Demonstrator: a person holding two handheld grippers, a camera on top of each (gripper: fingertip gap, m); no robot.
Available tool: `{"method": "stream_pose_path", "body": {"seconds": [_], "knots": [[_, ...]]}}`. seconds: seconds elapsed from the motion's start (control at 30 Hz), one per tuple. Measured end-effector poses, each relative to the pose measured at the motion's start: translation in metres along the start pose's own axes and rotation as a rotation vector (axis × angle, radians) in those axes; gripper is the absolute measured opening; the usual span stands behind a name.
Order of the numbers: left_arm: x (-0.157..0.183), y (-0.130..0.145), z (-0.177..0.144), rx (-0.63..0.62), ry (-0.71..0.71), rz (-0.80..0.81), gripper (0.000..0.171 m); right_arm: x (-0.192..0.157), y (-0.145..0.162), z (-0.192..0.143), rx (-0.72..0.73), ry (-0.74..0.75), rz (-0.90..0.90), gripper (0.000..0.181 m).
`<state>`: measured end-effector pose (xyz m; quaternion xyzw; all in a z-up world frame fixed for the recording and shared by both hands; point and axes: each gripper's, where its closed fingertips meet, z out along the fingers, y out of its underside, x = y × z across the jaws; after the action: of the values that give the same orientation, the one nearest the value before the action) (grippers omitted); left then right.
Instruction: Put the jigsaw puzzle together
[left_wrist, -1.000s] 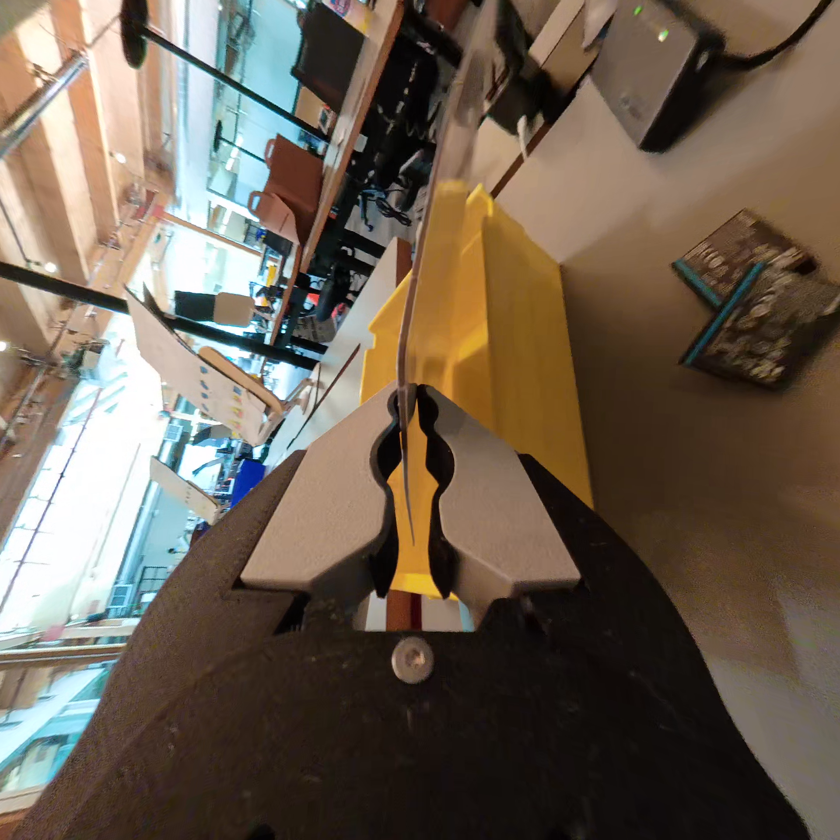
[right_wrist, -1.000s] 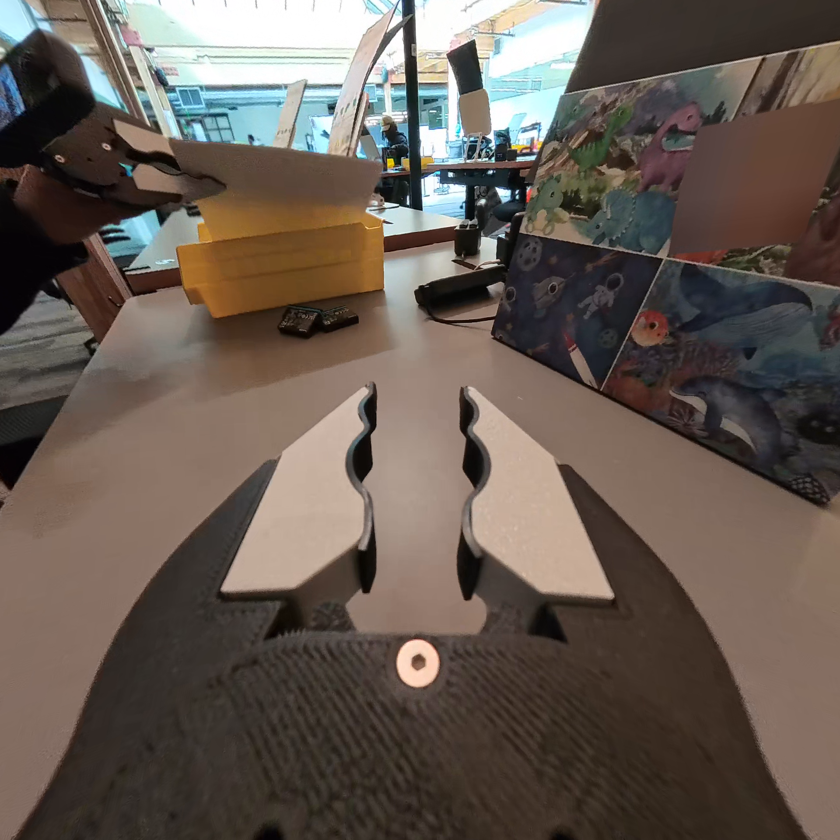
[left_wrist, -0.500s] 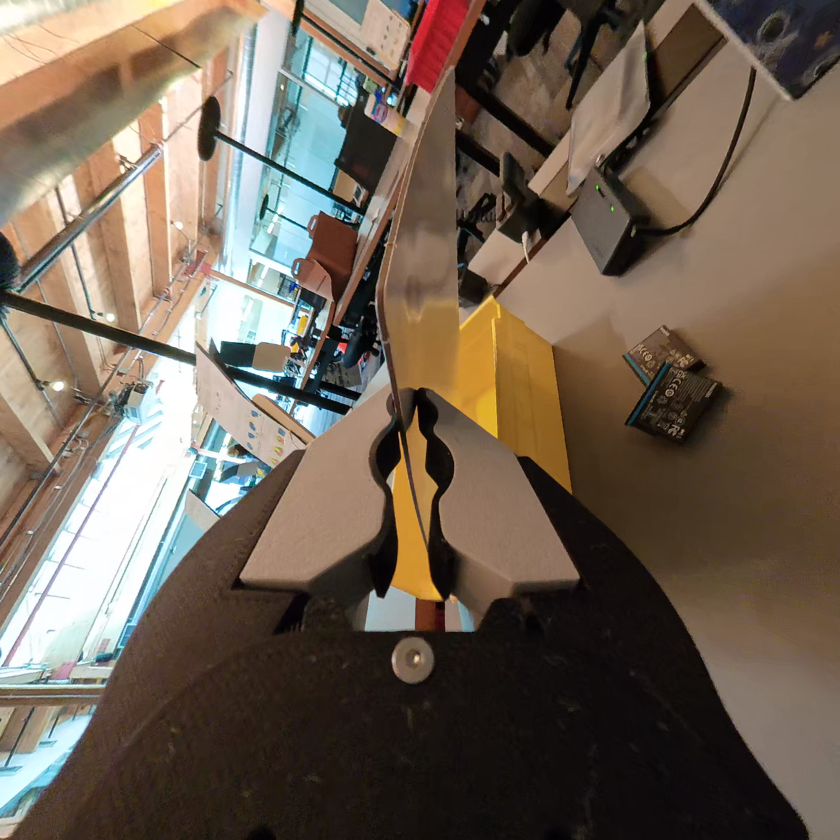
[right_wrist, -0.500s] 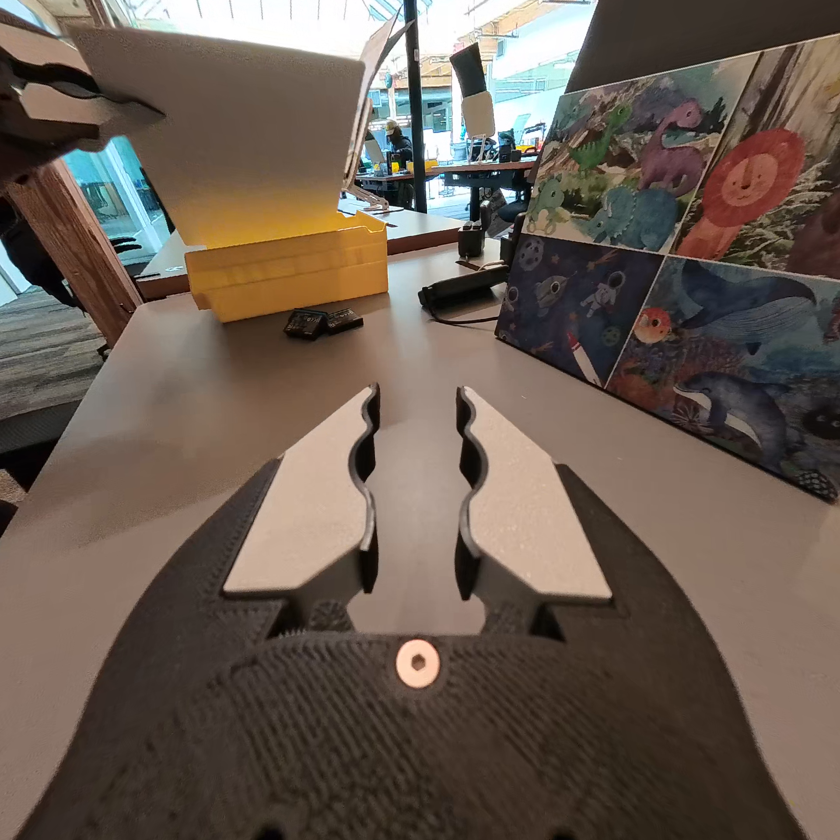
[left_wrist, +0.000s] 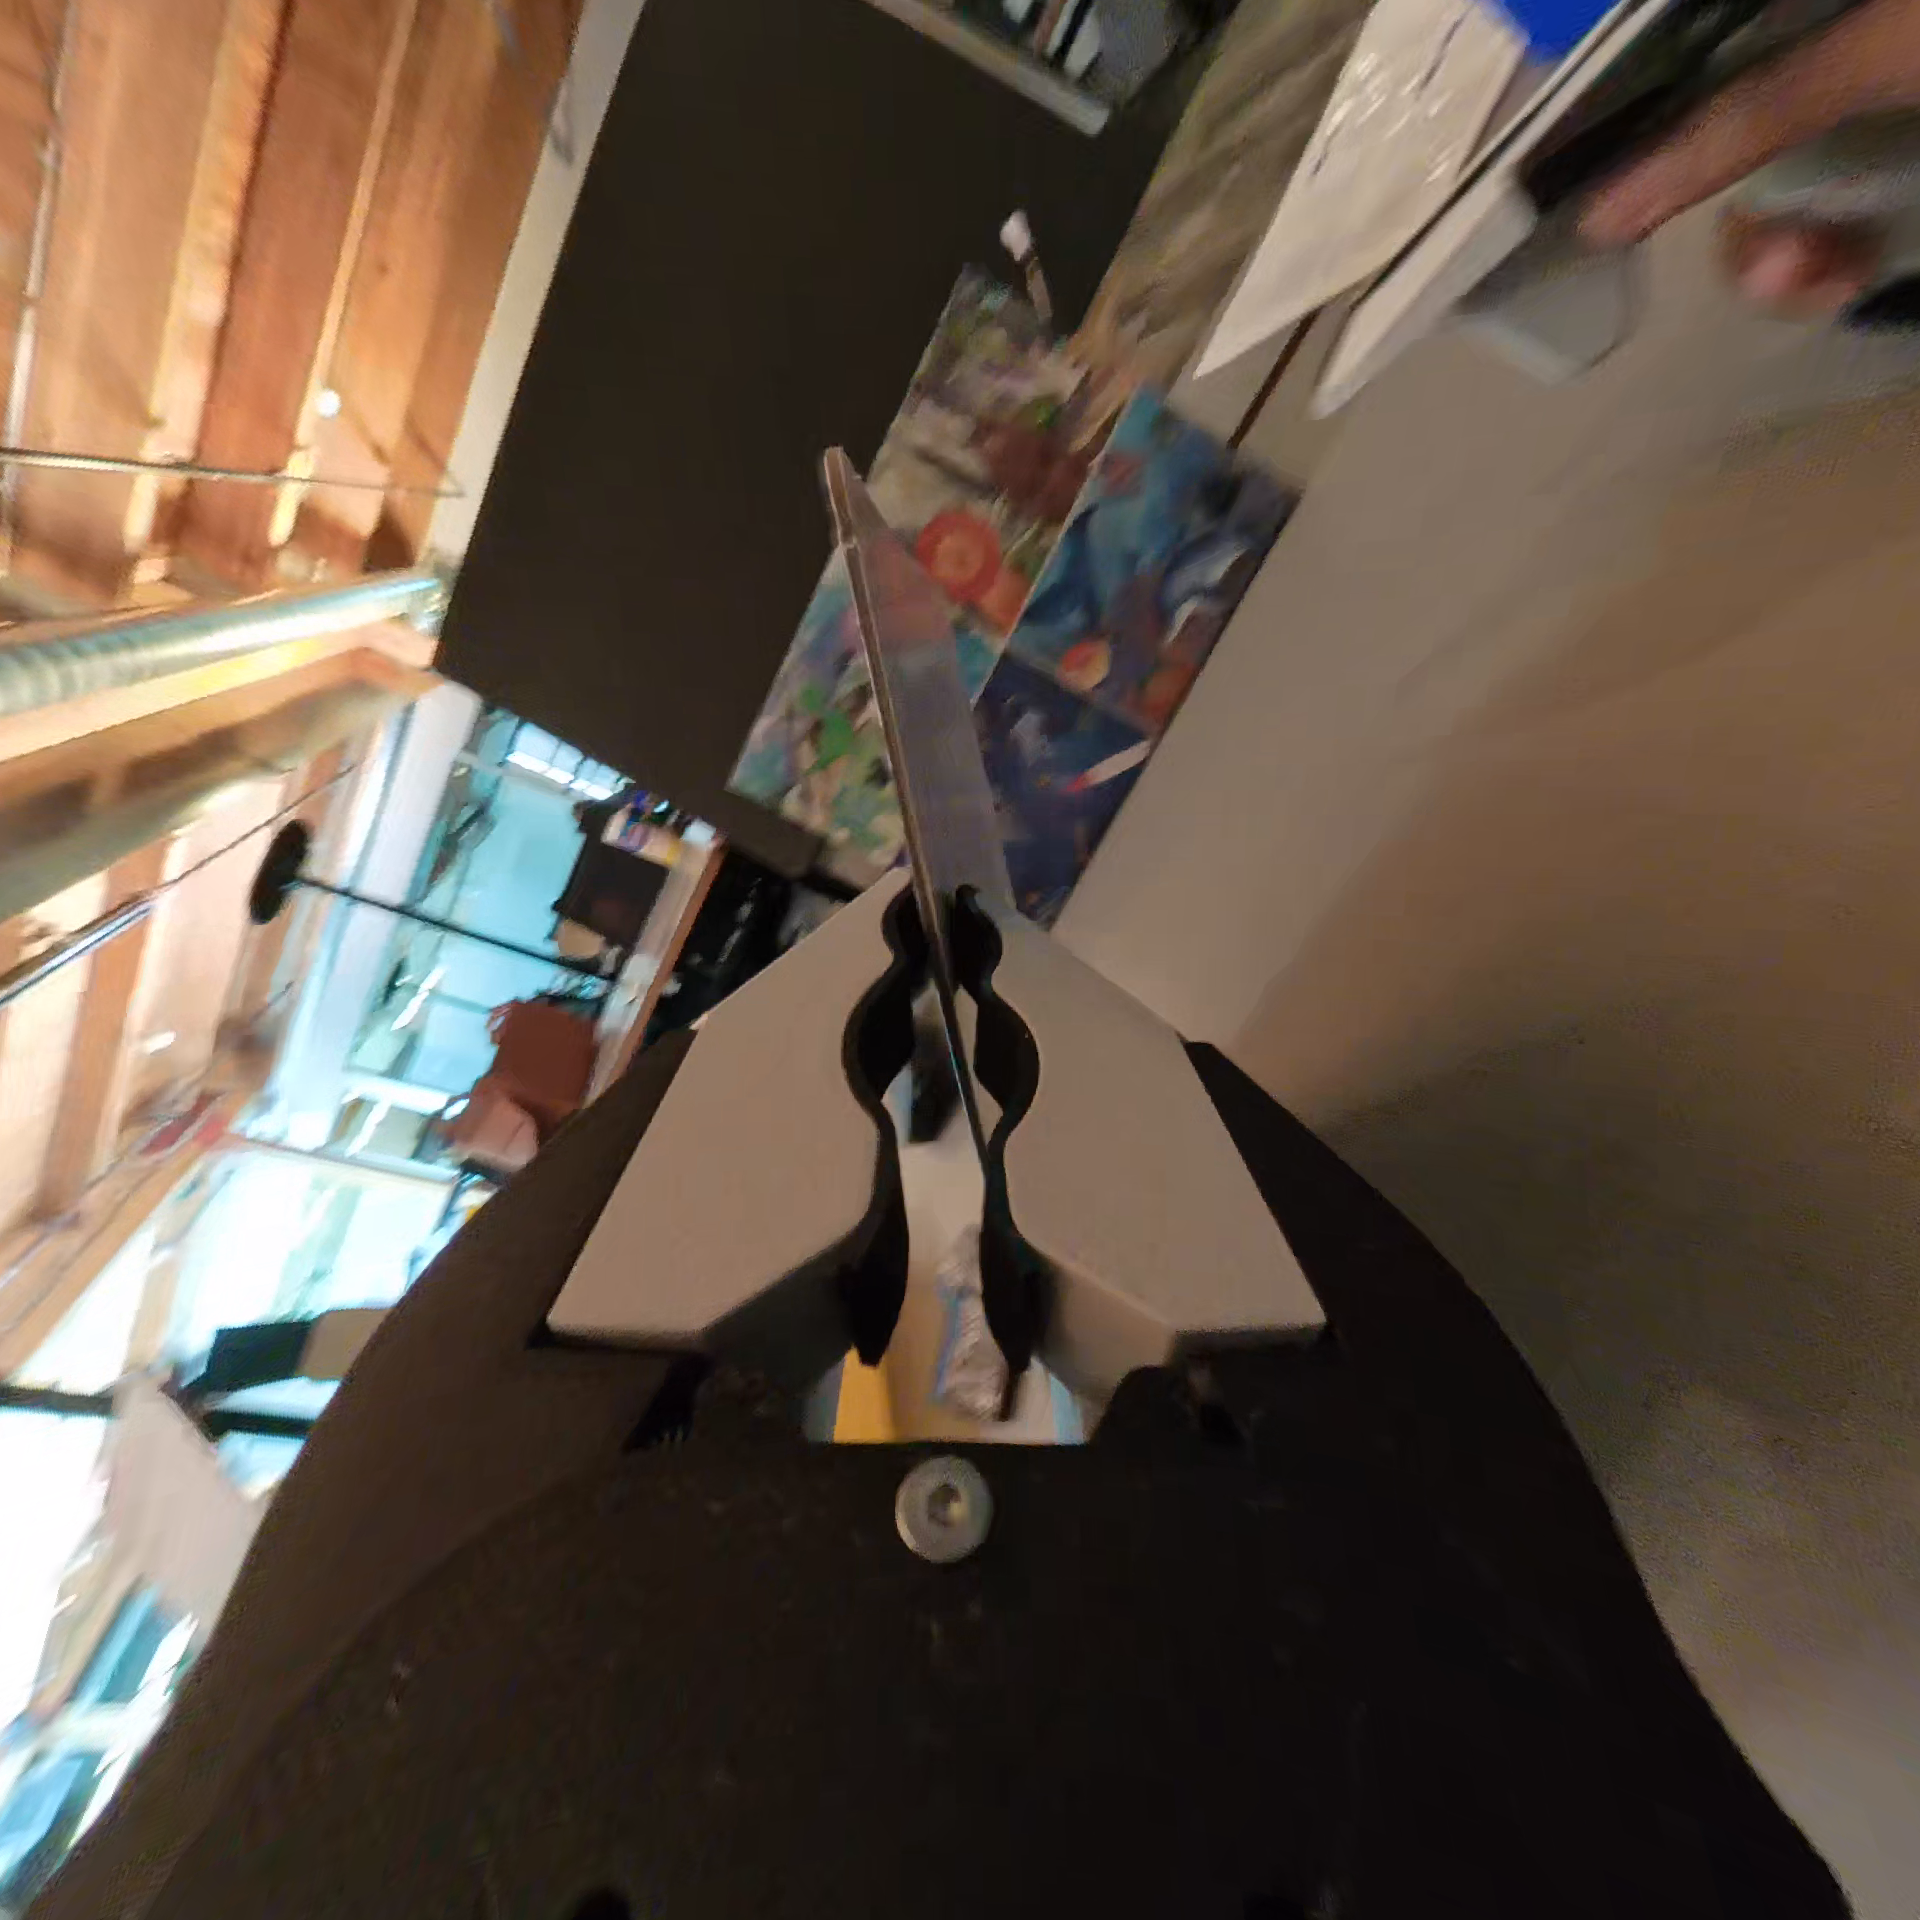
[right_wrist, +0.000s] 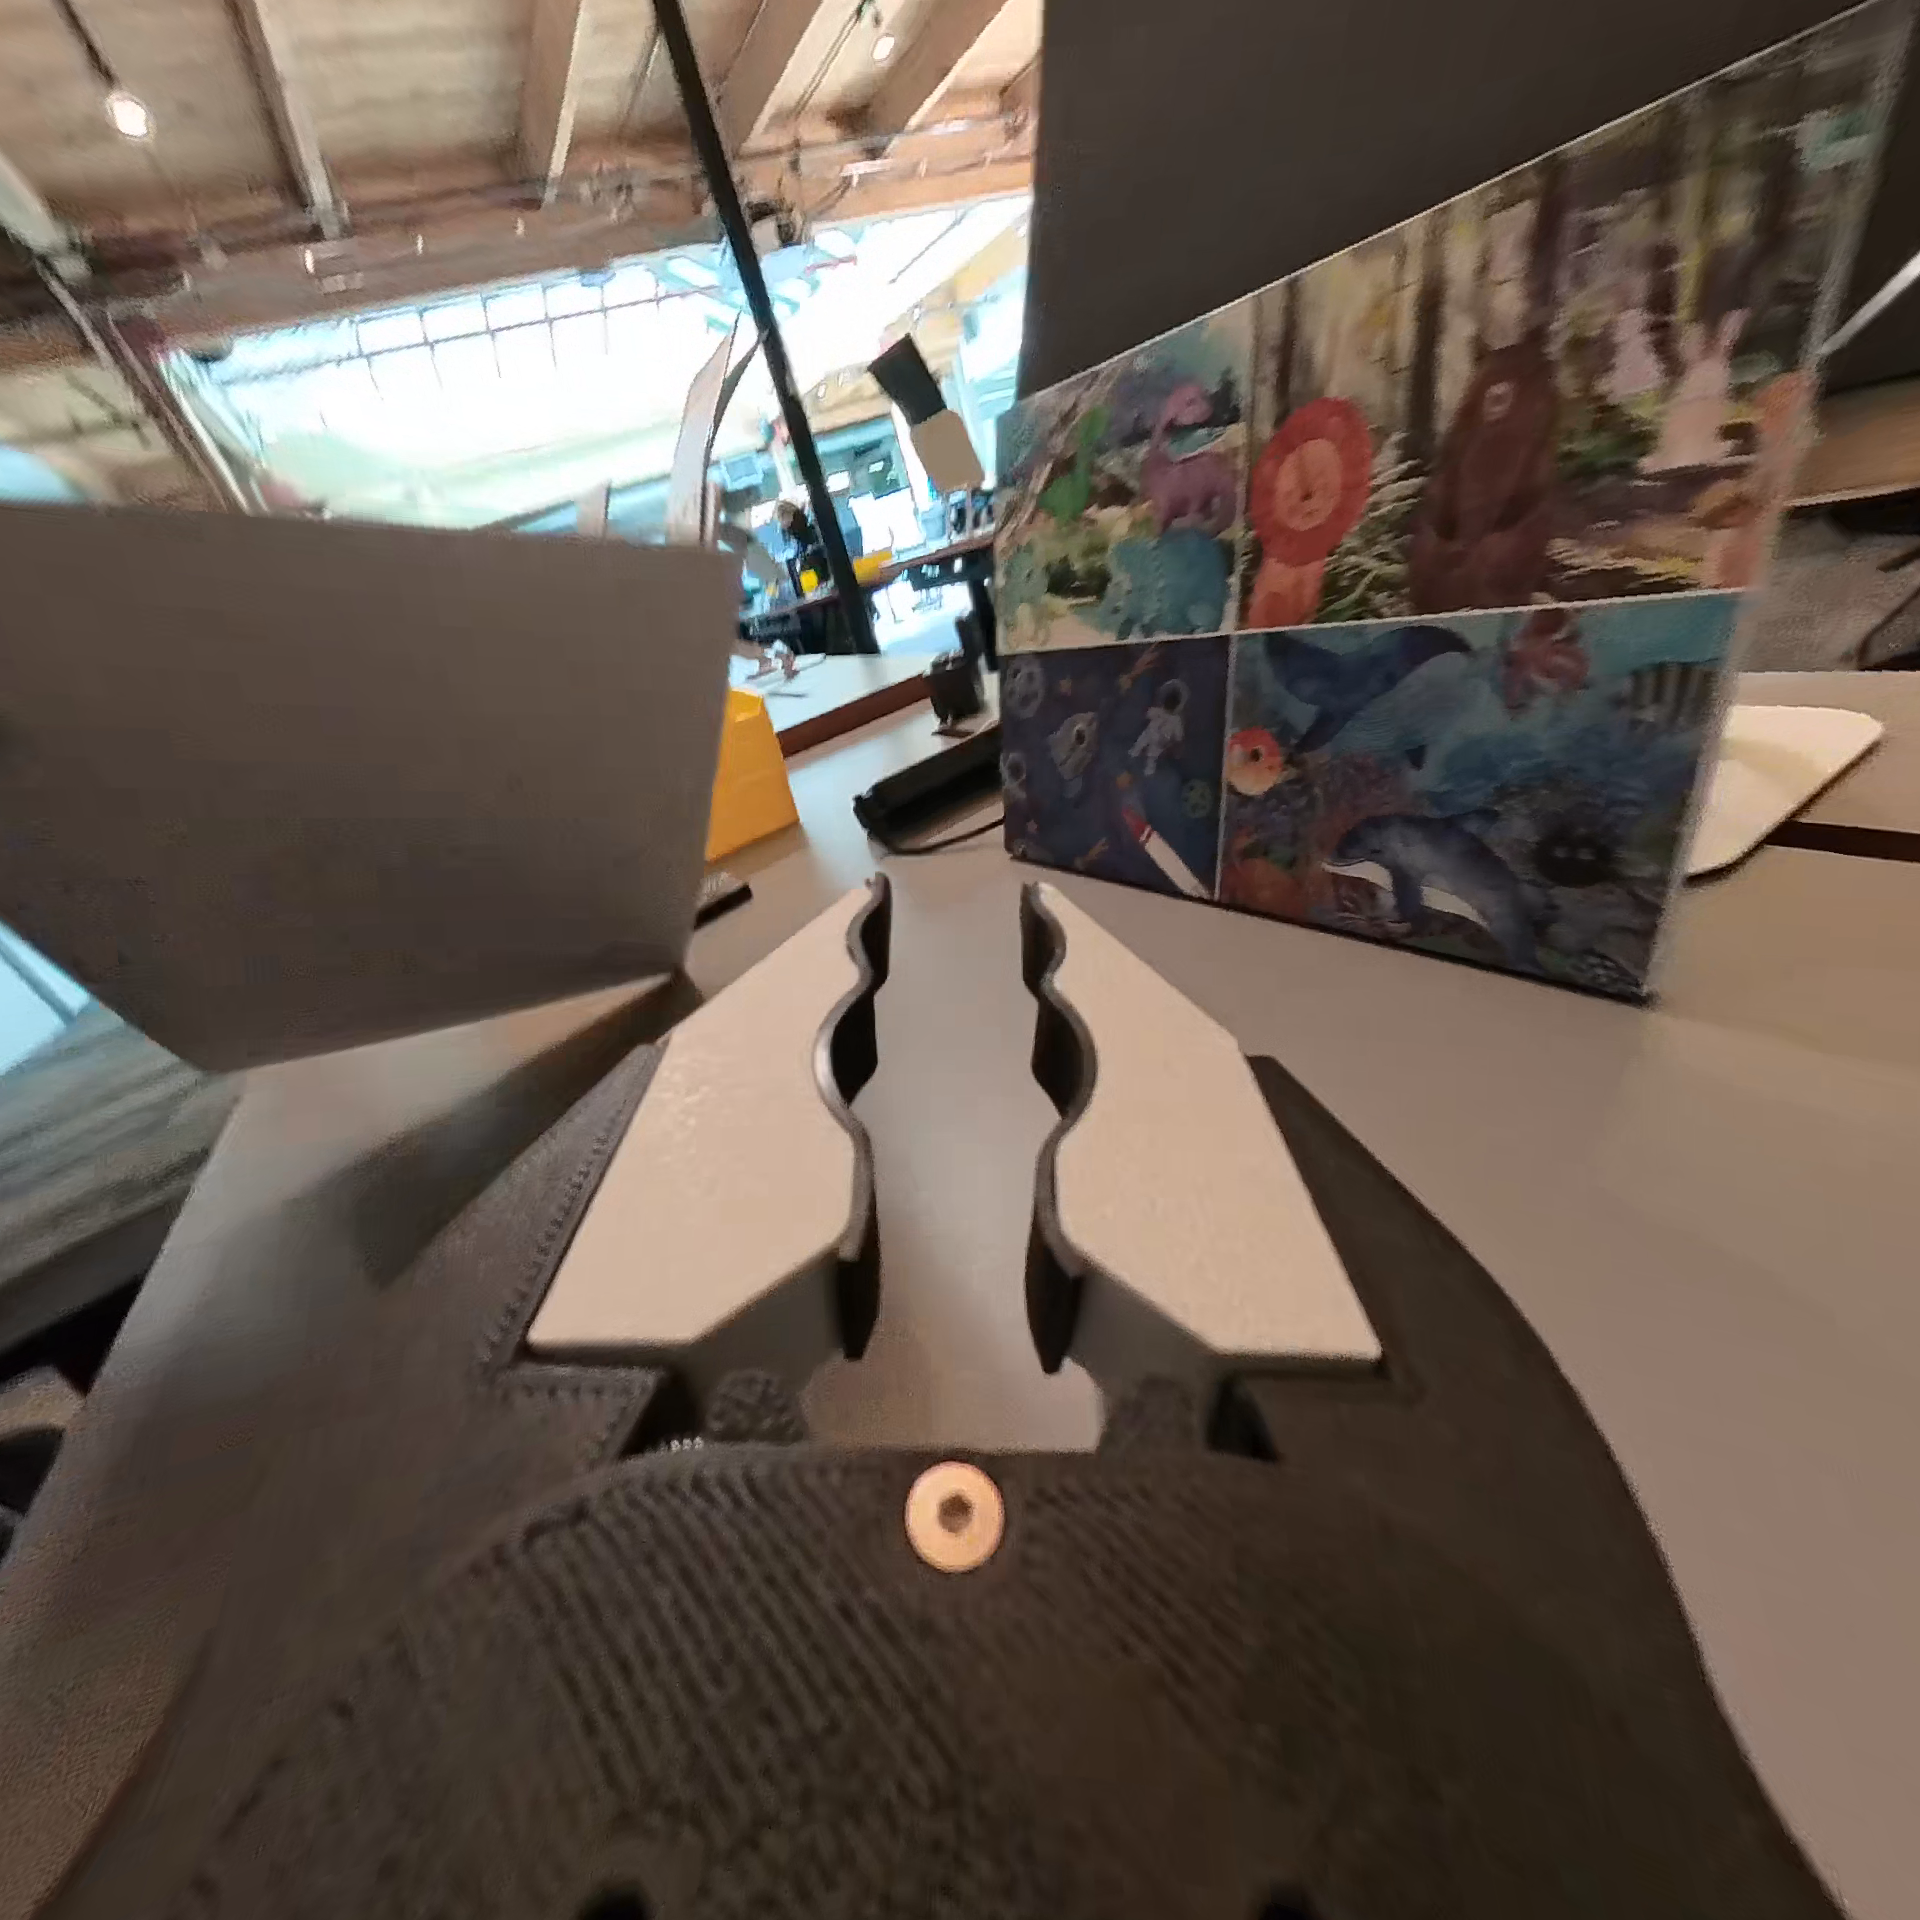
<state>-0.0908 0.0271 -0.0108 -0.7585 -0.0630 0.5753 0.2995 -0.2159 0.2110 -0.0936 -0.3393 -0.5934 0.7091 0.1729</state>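
The left gripper (left_wrist: 940, 904) has swung from the yellow bin toward the picture box (left_wrist: 1049, 623), clamping a grey board (left_wrist: 914, 665) edge-on between its tips, its length running forward. The right gripper (right_wrist: 954, 902) is spread, empty.

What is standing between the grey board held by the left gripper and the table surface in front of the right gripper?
Nothing visible does. The grey board hangs tilted above the table, shut in the left gripper. The open right gripper sits beside it, and the picture box stands farther right.

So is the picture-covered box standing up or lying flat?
Standing on edge: the picture-covered box rises from the grey table, its illustrated face toward the camera.
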Motion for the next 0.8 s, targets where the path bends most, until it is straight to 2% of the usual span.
{"method": "stream_pose_path", "body": {"seconds": [0.07, 0.13, 0.27, 0.4, 0.5, 0.6, 0.67, 0.73, 0.8], "knots": [[0.038, -0.02, 0.005, 0.048, 0.132, -0.034, 0.0, 0.009, -0.009, -0.008, 0.038, 0.017, 0.054, 0.023], [0.072, -0.026, 0.016, 0.025, 0.226, -0.013, 0.0, 0.017, -0.018, -0.016, 0.072, 0.026, 0.103, 0.023], [0.123, -0.032, 0.036, 0.026, 0.281, 0.074, 0.0, 0.033, -0.037, -0.036, 0.133, 0.054, 0.169, 0.025], [0.188, -0.045, 0.039, 0.043, 0.574, -0.071, 0.013, 0.048, -0.047, -0.055, 0.154, 0.106, 0.159, 0.025], [0.211, -0.055, 0.03, 0.035, 0.81, -0.235, 0.031, 0.053, -0.05, -0.061, 0.171, 0.118, 0.178, 0.025], [0.2, -0.074, 0.005, 0.078, 1.125, -0.555, 0.042, 0.052, -0.047, -0.059, 0.161, 0.102, 0.2, 0.027], [0.173, -0.07, 0.003, 0.101, 1.225, -0.729, 0.048, 0.049, -0.043, -0.055, 0.134, 0.093, 0.201, 0.028], [0.138, -0.043, 0.026, 0.094, 1.148, -0.827, 0.051, 0.043, -0.041, -0.051, 0.112, 0.076, 0.193, 0.029], [0.103, 0.007, 0.061, 0.063, 0.942, -0.833, 0.053, 0.037, -0.036, -0.046, 0.08, 0.06, 0.175, 0.031]]}}
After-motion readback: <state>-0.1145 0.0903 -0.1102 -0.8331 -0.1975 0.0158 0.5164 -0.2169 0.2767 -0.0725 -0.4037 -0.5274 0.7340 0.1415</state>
